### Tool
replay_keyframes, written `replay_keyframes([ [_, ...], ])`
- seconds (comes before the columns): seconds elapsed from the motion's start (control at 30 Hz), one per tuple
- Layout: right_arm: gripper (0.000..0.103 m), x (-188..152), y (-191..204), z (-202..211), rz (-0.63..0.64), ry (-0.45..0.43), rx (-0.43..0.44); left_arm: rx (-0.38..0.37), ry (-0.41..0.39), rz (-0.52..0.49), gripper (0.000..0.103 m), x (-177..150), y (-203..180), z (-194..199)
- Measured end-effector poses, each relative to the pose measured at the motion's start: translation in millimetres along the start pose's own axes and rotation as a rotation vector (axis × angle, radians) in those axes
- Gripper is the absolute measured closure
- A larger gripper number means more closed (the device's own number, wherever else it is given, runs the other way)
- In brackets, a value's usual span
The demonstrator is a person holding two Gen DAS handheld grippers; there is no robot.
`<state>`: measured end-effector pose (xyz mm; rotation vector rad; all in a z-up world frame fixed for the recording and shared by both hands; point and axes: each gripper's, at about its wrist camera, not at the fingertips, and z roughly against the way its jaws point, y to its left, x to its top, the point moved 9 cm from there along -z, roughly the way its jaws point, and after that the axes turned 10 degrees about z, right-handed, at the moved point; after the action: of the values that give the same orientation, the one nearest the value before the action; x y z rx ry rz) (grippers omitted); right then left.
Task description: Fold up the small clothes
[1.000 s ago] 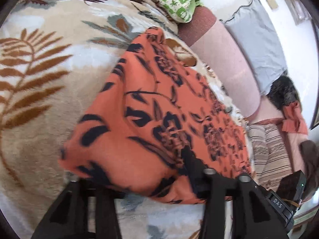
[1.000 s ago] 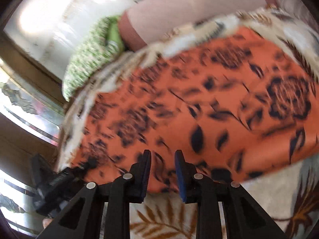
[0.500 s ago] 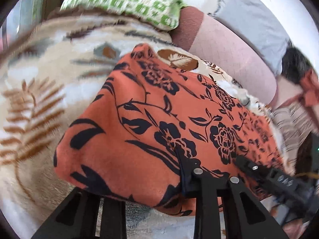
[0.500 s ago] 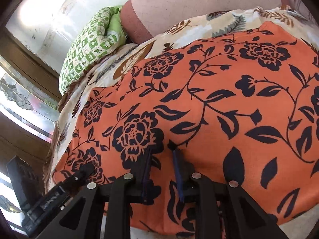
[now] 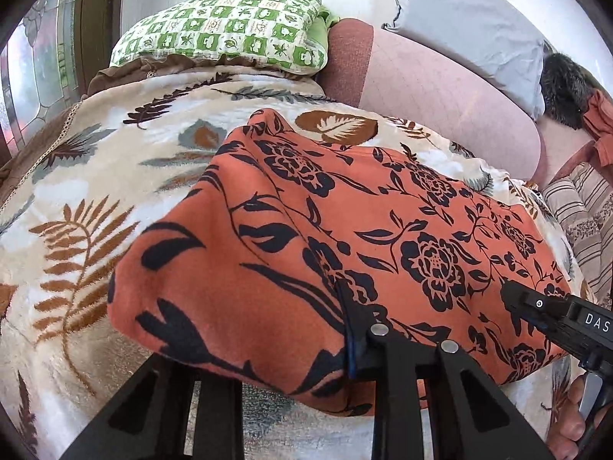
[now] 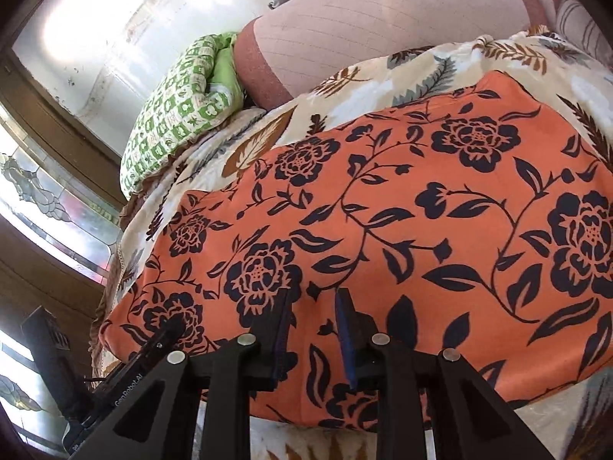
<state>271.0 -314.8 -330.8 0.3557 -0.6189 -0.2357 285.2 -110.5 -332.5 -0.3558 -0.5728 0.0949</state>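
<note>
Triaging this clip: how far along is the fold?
Done: orange floral garment lies spread on the leaf-print blanket. In hand: both grippers, left and right, pinch its near edge; the left's jaws have just been closing on cloth. Left: no fold visible yet.

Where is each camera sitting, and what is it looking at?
Left wrist: sits on the left gripper, looks down over the orange flowered cloth toward the green pillow; a thumb shows bottom right.
Right wrist: sits on the right gripper, same cloth; no body shows.
Shared: cloth, pillow, leaf blanket, each other's gripper.
</note>
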Motion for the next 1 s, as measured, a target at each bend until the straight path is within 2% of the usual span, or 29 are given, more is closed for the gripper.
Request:
replay_keyframes([
  [0.27,0.077,-4,0,-8,0.01,0.014,0.011,0.038,0.008,-0.02,0.074,-3,0,-5],
  [0.33,0.076,-11,0,-20,0.029,0.065,-0.012,0.049,0.033,-0.014,0.067,-6,1,-11],
  [0.4,0.076,-15,1,-28,0.068,0.081,-0.045,0.045,0.07,0.017,0.05,-10,5,-19],
  [0.43,0.076,-15,3,-28,0.083,0.081,-0.054,0.03,0.084,0.043,0.047,-11,7,-21],
  [0.5,0.076,-15,3,-27,0.089,0.09,-0.05,-0.021,0.103,0.079,0.033,-11,7,-24],
  [0.6,0.076,-14,-3,-21,0.04,0.088,0.004,-0.068,0.111,0.112,0.032,-9,6,-25],
  [0.63,0.076,-13,-5,-17,0.028,0.082,0.018,-0.082,0.108,0.132,0.035,-8,8,-25],
  [0.7,0.076,-12,-8,-10,0.017,0.063,0.025,-0.063,0.089,0.159,0.071,-3,14,-25],
  [0.8,0.076,-7,-10,0,0.012,0.022,0.034,-0.085,0.074,0.207,0.078,-1,16,-24],
  [0.93,0.076,-1,-5,7,-0.002,-0.025,0.069,-0.049,0.022,0.14,0.082,1,7,-16],
  [0.97,0.076,-3,-4,1,-0.001,-0.008,0.064,-0.046,0.0,0.116,0.082,3,3,-11],
  [1.0,0.075,-11,-6,-11,-0.003,0.05,0.058,-0.047,-0.026,0.083,0.083,6,-3,-3],
])
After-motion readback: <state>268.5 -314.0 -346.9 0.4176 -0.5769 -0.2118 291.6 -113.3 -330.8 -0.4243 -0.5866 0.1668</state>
